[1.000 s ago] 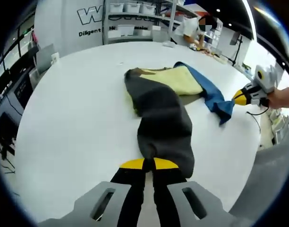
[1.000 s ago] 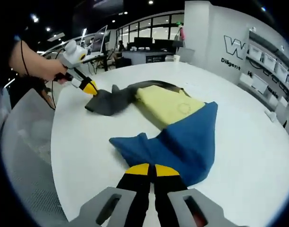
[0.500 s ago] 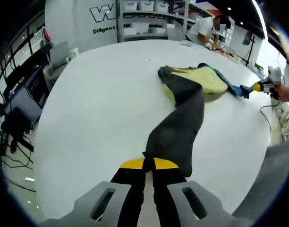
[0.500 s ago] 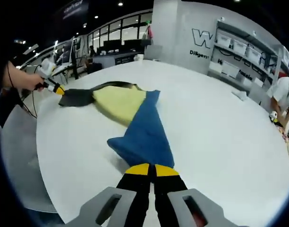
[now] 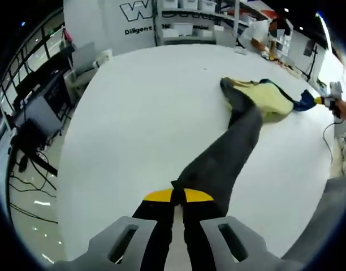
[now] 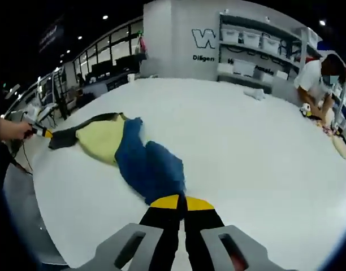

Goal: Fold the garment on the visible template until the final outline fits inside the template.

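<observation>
Left gripper (image 5: 178, 196), jaws closed on the end of the dark grey fabric sleeve (image 5: 226, 155), has drawn that sleeve out long and taut away from the pale yellow cloth body of the garment (image 5: 269, 97); a second ago the sleeve lay short and bunched close against the yellow body. Right gripper (image 6: 179, 202), jaws likewise closed, grips the blue fabric sleeve (image 6: 147, 166), which now runs out from the opposite side of the yellow body (image 6: 100, 138) in a longer, rumpled band. Seen beyond the yellow body from either gripper, the other gripper (image 5: 319, 100) (image 6: 42, 132) has receded to a small shape near the edge of the round white table (image 5: 139, 118). Judged from this, the garment is being spread flat, not yet folded. No template outline can be made out on the table.
</observation>
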A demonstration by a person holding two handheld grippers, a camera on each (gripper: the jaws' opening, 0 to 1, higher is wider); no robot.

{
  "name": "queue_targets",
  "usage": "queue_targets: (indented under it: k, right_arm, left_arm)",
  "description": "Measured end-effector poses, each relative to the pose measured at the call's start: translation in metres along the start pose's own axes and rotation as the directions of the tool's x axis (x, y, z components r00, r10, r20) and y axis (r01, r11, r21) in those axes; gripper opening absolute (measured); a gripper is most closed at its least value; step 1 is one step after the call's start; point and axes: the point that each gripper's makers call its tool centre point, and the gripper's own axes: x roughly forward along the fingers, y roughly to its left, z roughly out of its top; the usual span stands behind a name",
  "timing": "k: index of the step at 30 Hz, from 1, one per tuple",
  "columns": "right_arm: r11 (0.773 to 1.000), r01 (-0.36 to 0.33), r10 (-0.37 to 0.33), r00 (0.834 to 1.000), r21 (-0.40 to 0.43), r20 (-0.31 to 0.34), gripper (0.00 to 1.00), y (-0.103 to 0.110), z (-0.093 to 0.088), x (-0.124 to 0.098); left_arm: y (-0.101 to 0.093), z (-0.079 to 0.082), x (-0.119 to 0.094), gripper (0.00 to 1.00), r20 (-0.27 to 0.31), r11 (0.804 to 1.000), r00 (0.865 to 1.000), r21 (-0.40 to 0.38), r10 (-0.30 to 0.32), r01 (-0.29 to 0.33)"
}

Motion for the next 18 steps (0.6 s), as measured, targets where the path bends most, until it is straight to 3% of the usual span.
queue_targets:
  k: [2, 7, 13, 18]
  right_arm:
    - [0.999, 0.025, -0.025, 1.0, 0.035, 0.001, 0.0, -0.007, 0.0, -0.001]
    - [0.994, 0.048, -0.049, 0.999, 0.102, 0.002, 0.0, -0.018, -0.006, -0.001]
    - [0.954, 0.092, -0.091, 0.996, 0.286, -0.016, 0.0, -0.032, -0.027, 0.0]
    - [0.928, 0.108, -0.113, 0.994, 0.356, -0.005, 0.0, -0.039, -0.033, 0.0]
  left_arm:
    - [0.007, -0.004, 0.0, 0.09, -0.007, 0.998, 1.0, -0.063, 0.002, -0.002]
    - [0.02, -0.016, -0.003, 0.09, -0.02, 0.994, 0.999, -0.107, 0.027, -0.029]
    - [0.033, -0.032, -0.007, 0.09, -0.04, 0.986, 0.998, -0.16, 0.049, -0.055]
    - [0.045, -0.038, -0.008, 0.09, -0.049, 0.976, 0.996, -0.202, 0.074, -0.082]
